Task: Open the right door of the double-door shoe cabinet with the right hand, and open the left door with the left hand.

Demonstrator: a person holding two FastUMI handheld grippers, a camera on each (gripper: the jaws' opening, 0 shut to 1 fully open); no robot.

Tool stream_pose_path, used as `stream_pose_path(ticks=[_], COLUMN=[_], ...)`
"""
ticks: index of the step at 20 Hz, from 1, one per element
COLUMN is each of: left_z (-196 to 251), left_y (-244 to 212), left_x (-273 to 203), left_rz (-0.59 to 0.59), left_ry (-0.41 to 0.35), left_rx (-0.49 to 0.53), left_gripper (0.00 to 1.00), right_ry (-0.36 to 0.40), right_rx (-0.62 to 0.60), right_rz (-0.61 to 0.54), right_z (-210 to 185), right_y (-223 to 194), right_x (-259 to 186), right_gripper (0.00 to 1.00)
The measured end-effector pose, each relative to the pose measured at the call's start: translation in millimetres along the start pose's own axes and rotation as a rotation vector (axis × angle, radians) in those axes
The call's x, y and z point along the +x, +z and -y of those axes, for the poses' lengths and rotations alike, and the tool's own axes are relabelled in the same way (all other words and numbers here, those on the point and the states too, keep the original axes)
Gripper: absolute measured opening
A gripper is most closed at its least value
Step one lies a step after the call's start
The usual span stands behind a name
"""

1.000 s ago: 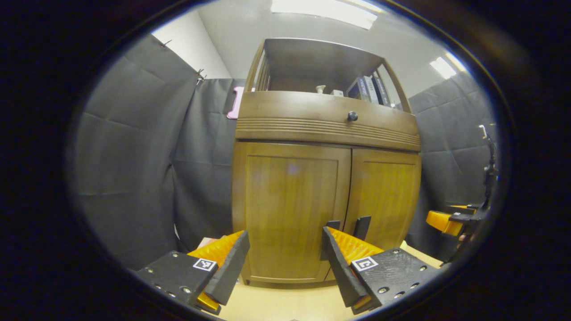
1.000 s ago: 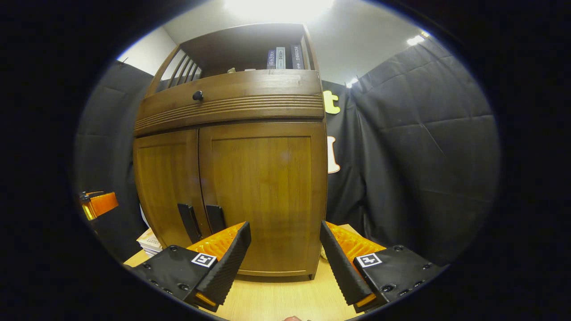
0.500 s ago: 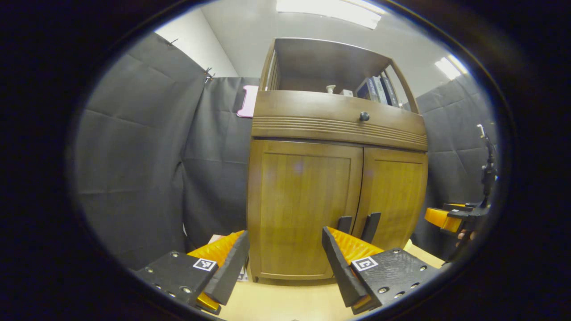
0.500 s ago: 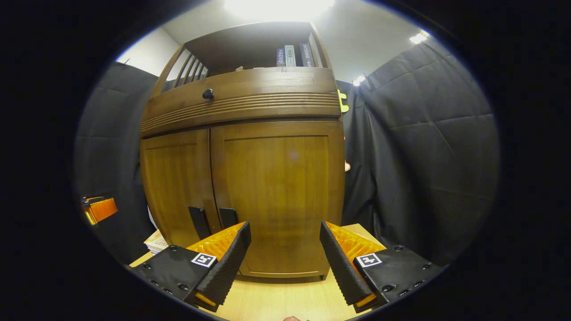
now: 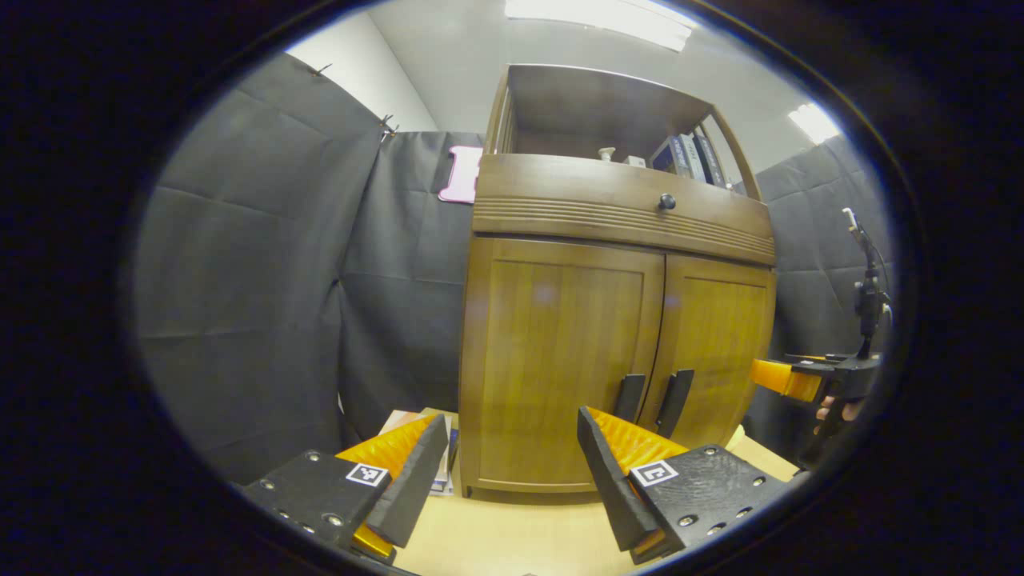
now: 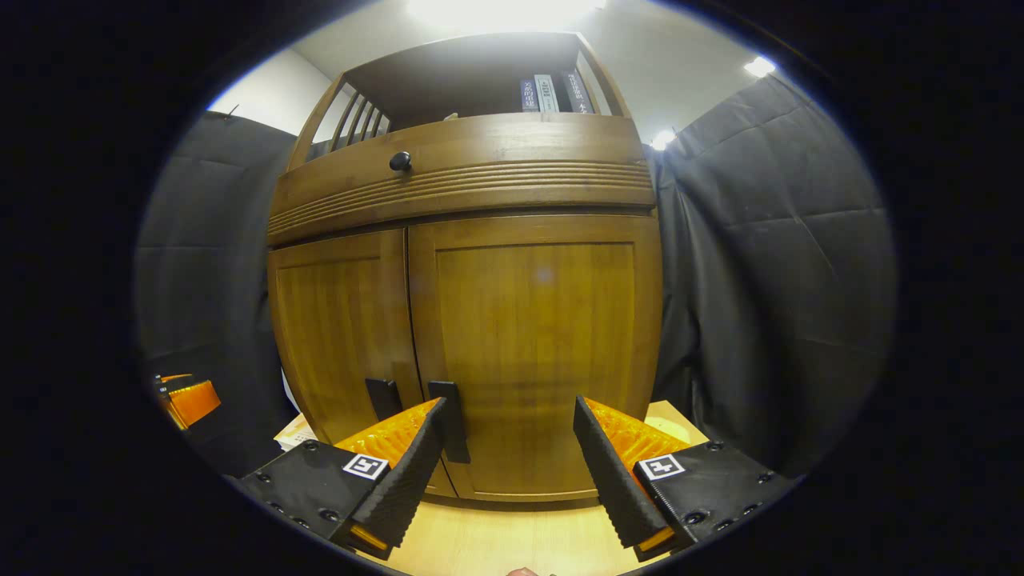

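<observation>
A brown wooden shoe cabinet [image 5: 616, 240] [image 6: 480, 184] stands on a pale wooden floor, both doors closed. The left door [image 5: 560, 352] [image 6: 336, 320] and right door [image 5: 720, 344] [image 6: 536, 336] each carry a dark vertical handle near the centre seam: left handle [image 5: 629, 398] [image 6: 384, 398], right handle [image 5: 674, 402] [image 6: 453, 420]. My left gripper [image 5: 512, 464] is open, facing the left door from a short way off. My right gripper [image 6: 512, 456] is open in front of the right door, its left finger [image 6: 412, 468] overlapping the right handle's lower part. The right gripper [image 5: 788, 380] also appears at the far right of the left gripper view.
Above the doors runs a drawer with a round dark knob [image 5: 666, 201] [image 6: 400, 161], and an open shelf holds several books [image 6: 548, 92]. A stack of books [image 5: 428, 448] lies on the floor left of the cabinet. Black cloth walls surround the booth.
Both views have drifted so the cabinet sits further right in each. The right gripper has come closer to the right door; its left finger now overlaps the right handle.
</observation>
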State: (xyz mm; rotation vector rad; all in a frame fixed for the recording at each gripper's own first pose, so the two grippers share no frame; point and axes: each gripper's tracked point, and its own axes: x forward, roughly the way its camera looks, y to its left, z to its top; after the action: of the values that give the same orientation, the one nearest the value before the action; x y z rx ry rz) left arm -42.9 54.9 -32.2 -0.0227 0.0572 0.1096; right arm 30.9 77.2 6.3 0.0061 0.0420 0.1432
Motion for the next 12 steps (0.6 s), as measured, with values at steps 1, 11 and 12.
stream_pose_path(ticks=[1, 11, 12], left_z=[-2, -33, -35], left_y=[-3, -18, -20], left_x=[0, -19, -21], left_rz=[-0.006, -0.047, -0.052], left_ry=[0.007, 0.118, 0.133], left_rx=[-0.004, -0.023, -0.022], left_gripper=[0.92, 0.92, 0.92], right_ry=[0.009, 0.087, 0.097], right_rx=[0.001, -0.009, -0.011], right_rz=[0.000, -0.014, -0.021], right_z=[-4, -43, -46], right_y=[0, -1, -5], right_x=[3, 57, 62], right_gripper=[0.98, 0.98, 0.98])
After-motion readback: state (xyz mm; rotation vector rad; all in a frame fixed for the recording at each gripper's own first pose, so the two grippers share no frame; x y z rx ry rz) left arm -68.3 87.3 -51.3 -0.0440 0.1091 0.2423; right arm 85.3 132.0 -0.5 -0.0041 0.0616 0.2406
